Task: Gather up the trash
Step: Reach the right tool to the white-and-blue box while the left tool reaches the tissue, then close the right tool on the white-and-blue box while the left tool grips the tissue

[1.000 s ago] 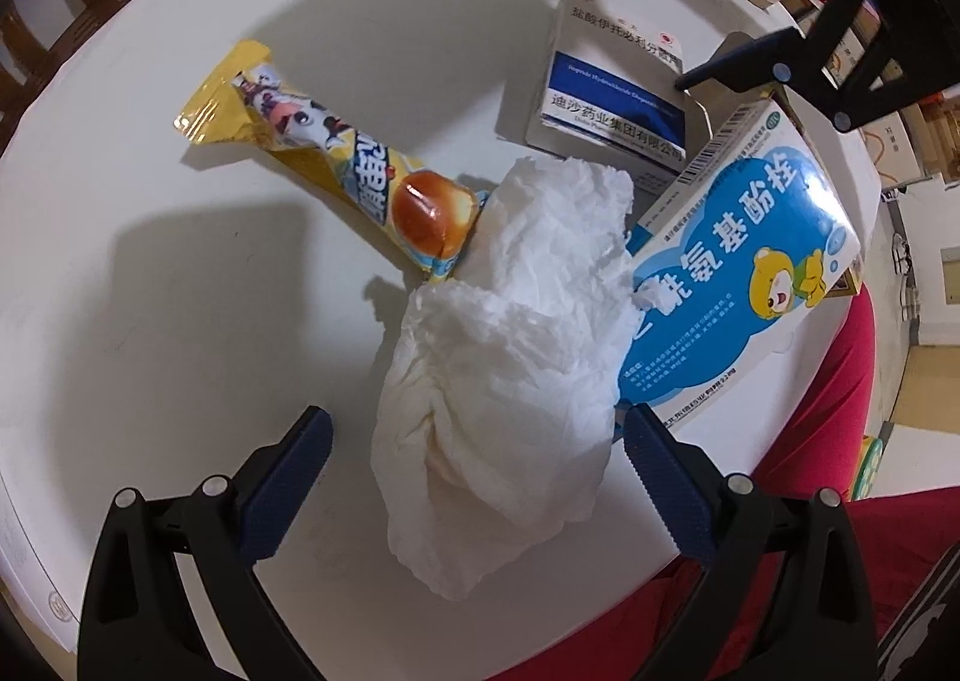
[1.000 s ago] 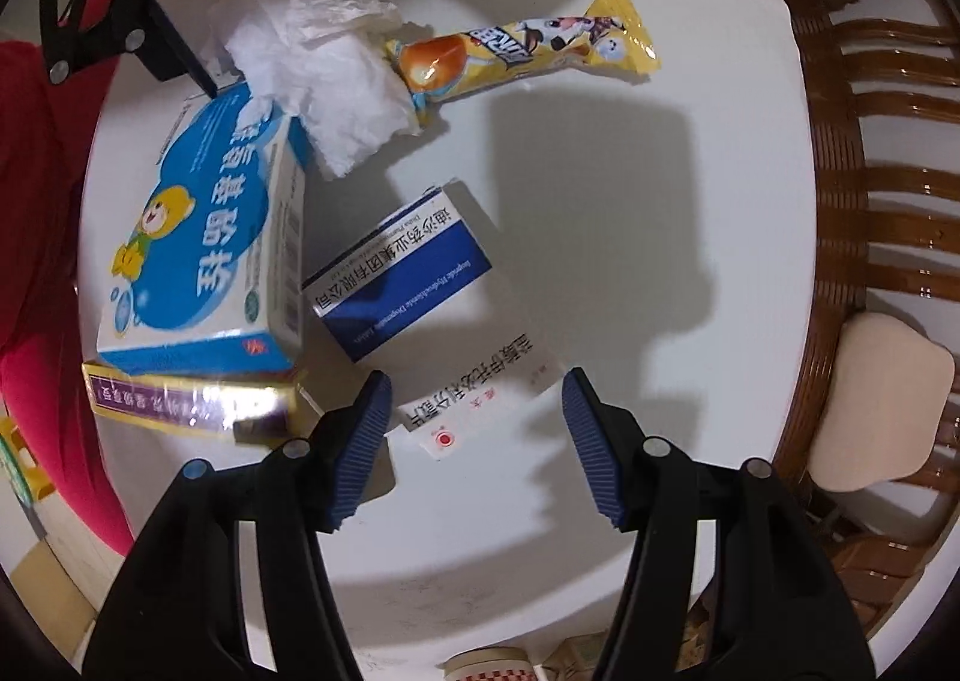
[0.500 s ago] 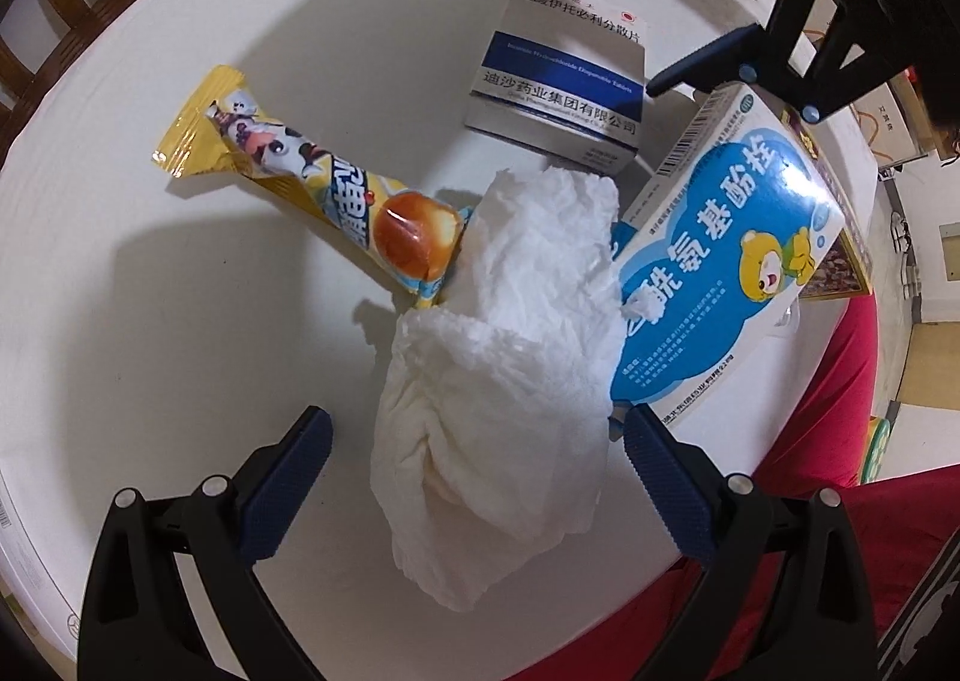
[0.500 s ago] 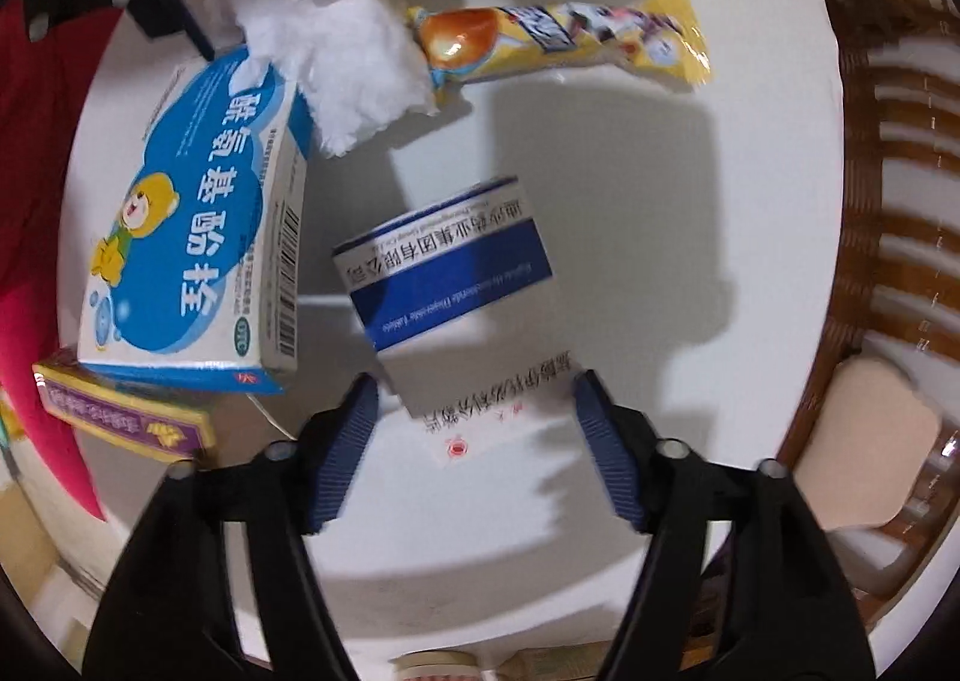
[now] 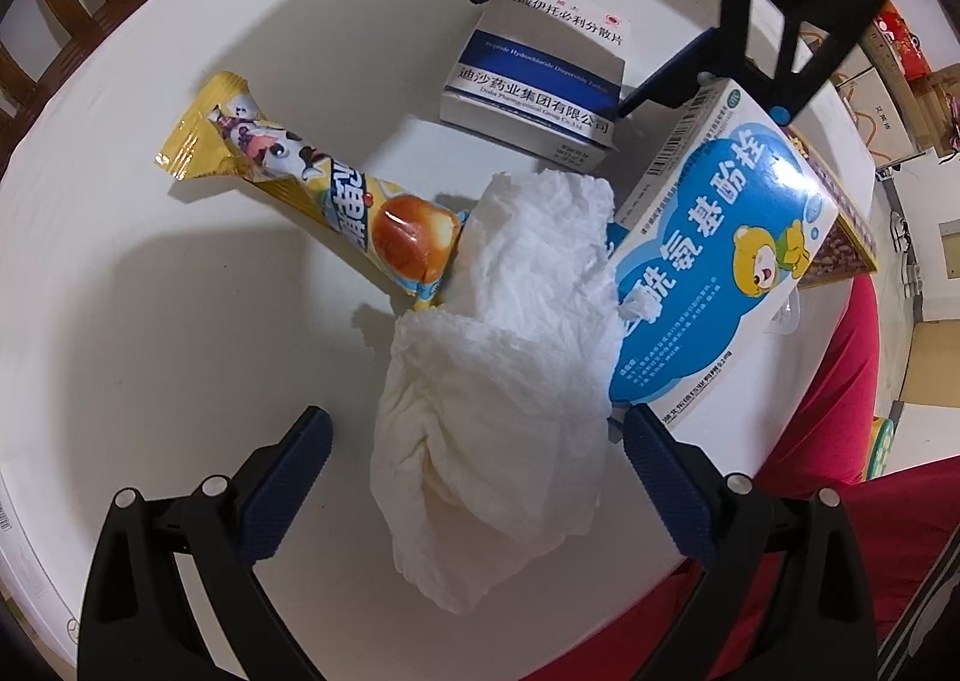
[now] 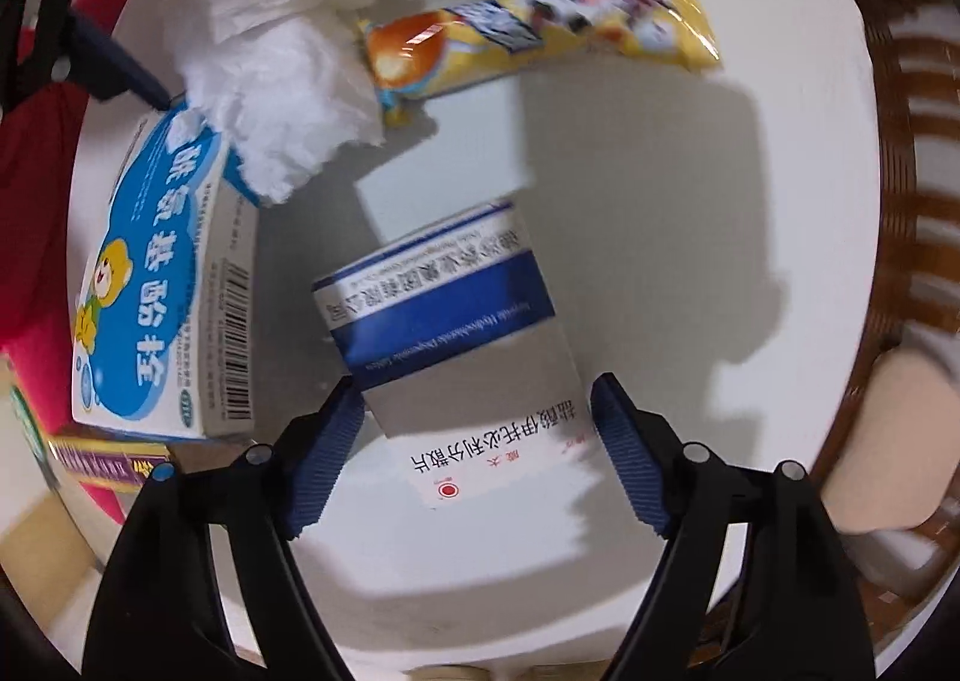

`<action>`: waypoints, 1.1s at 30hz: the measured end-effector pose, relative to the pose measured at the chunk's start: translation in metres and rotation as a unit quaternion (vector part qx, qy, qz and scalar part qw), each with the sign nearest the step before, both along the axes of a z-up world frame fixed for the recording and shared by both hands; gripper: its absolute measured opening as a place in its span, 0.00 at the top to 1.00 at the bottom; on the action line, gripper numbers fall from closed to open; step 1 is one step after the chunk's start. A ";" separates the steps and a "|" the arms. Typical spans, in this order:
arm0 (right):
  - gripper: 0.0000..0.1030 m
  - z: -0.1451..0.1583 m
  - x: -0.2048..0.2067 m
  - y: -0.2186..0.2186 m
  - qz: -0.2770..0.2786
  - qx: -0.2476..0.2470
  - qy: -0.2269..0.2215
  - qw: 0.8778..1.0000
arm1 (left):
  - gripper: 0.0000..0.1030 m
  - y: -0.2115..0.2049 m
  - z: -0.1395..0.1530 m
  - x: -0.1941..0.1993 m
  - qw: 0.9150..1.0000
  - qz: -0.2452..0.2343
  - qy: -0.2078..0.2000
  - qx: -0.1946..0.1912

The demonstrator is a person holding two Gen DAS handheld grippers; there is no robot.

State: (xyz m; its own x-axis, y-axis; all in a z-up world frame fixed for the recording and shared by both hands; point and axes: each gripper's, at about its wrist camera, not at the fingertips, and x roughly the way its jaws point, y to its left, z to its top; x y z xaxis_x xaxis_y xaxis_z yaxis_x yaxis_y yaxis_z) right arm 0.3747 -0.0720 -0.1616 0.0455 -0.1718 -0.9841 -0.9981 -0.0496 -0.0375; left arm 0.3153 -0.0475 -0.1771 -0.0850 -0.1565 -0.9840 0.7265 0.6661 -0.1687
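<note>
I am holding my right tongs (image 6: 477, 429) over the white surface (image 6: 690, 237), their jaws just having been opening wide, the dark-blue-and-white box (image 6: 456, 315) lying between the pads without being squeezed. My left tongs (image 5: 474, 459) are hanging spread apart around the crumpled tissue (image 5: 504, 357), gripping nothing. The tissue is touching the yellow snack wrapper (image 5: 336, 195) and leaning on the light-blue bear box (image 5: 726, 273), near the surface's edge.
</note>
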 end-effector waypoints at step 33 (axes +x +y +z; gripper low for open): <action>0.38 0.043 0.023 -0.100 -0.319 0.106 -0.181 0.924 | 0.68 0.038 0.030 -0.055 0.991 0.132 -0.031 0.018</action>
